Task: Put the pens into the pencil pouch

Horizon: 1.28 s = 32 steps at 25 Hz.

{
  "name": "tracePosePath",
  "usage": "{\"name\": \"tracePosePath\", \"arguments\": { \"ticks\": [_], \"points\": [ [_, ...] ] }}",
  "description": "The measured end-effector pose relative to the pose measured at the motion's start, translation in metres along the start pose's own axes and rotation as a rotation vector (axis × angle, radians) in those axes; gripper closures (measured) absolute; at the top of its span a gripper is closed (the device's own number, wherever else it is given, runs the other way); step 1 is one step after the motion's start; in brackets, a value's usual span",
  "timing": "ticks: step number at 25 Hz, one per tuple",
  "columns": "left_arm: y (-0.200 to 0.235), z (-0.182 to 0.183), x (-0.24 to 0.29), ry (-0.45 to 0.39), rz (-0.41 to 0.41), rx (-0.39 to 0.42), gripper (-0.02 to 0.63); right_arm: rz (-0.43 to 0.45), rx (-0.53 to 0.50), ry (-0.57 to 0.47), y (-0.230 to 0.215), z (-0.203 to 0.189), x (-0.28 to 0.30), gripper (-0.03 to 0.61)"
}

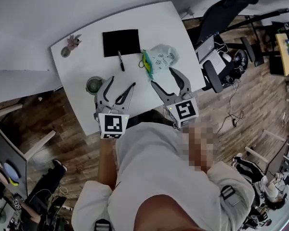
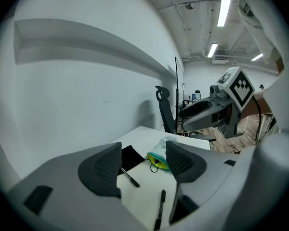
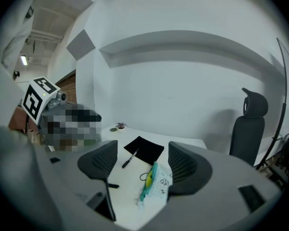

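Since no pen was yet taken, left gripper (image 1: 122, 82) and right gripper (image 1: 163, 77) were held empty, jaws apart, over the table's (image 1: 86, 57) near edge, presumably readied. One pen (image 1: 121, 60) was logged mid-table, second pen (image 2: 161, 207) nearer, pencil pouch (image 1: 159, 57) toward the right edge.

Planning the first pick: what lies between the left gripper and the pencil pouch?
A black pen lies on the table between the left gripper and the pencil pouch; the left gripper view shows it, framed by the open jaws.

The left gripper (image 1: 121, 82) and right gripper (image 1: 162, 77) are held side by side, tilted slightly downward, jaws spread apart and empty.
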<state>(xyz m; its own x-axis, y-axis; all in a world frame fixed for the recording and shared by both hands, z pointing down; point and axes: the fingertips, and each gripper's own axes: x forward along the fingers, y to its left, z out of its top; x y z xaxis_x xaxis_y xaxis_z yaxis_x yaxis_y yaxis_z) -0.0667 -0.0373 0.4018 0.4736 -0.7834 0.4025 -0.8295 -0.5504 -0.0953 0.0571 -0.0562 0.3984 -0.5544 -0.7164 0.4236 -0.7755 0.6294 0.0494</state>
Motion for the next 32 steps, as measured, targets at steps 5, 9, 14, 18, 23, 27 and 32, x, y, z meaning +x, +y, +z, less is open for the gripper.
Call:
{"name": "tracePosePath", "arguments": {
  "ticks": [5, 9, 14, 18, 23, 27, 32],
  "points": [
    [-0.014, -0.037, 0.006, 0.069, -0.089, -0.027, 0.342, 0.036, 0.003, 0.076, 0.021, -0.027, 0.012, 0.247],
    [-0.020, -0.063, 0.011, 0.115, -0.140, -0.019, 0.344, 0.067, 0.005, 0.127, 0.036, -0.047, 0.023, 0.250],
    [-0.027, -0.096, 0.013, 0.179, -0.192, -0.018, 0.352, 0.105, 0.002, 0.183, 0.054, -0.070, 0.035, 0.259],
    [-0.032, -0.125, 0.015, 0.243, -0.225, -0.008, 0.362, 0.155, -0.007, 0.233, 0.070, -0.089, 0.043, 0.262],
    [-0.037, -0.168, 0.015, 0.332, -0.278, -0.006, 0.385, 0.211, -0.012, 0.288, 0.087, -0.114, 0.054, 0.267],
    [-0.038, -0.202, 0.013, 0.400, -0.296, 0.007, 0.402, 0.252, -0.023, 0.320, 0.097, -0.130, 0.059, 0.270],
    [-0.040, -0.232, 0.015, 0.457, -0.326, 0.014, 0.427, 0.278, -0.027, 0.356, 0.100, -0.148, 0.065, 0.275]
  ]
}}
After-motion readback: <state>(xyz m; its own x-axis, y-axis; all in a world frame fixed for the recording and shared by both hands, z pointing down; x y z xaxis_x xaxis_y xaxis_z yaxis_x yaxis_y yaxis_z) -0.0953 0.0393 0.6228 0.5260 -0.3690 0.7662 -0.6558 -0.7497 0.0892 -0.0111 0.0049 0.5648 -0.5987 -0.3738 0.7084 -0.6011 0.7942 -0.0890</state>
